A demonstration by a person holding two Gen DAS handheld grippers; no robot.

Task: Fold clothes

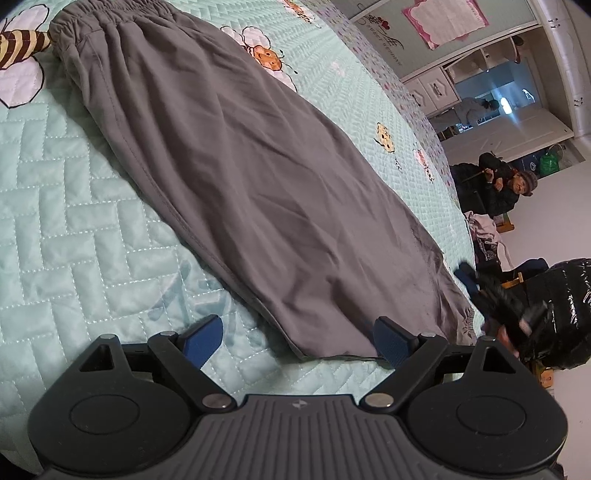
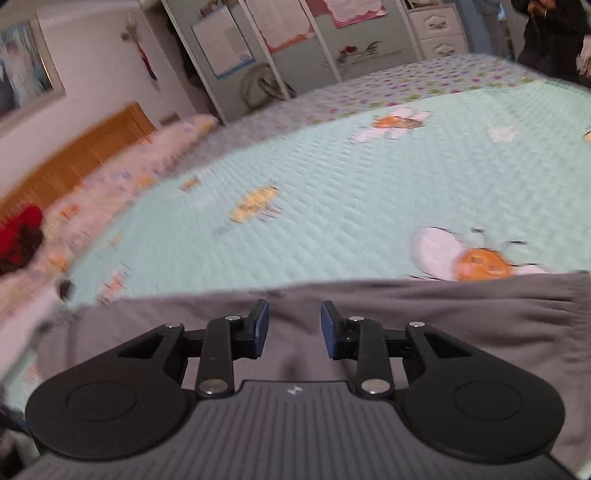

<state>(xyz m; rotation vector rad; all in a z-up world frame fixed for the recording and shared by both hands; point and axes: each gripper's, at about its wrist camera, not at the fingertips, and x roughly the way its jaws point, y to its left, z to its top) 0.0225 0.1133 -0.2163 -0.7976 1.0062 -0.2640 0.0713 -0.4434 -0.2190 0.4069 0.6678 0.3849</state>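
Blue-padded fingers of the left gripper (image 1: pixel 298 341) stand wide apart and hold nothing, hovering at the near hem end of the grey trousers (image 1: pixel 236 177). These lie flat along the mint quilted bedspread (image 1: pixel 74 236), elastic waistband (image 1: pixel 110 14) at the far end. From the right wrist, blurred, the right gripper (image 2: pixel 294 328) is partly open and empty above the trousers' grey cloth, with the bedspread beyond.

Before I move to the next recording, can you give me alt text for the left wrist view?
Grey trousers with an elastic waistband lie flat along a mint-green quilted bedspread with bee motifs. The left gripper, blue pads wide open, sits low at the hem end. Beyond the bed's edge, a person in a shiny black jacket is partly visible.
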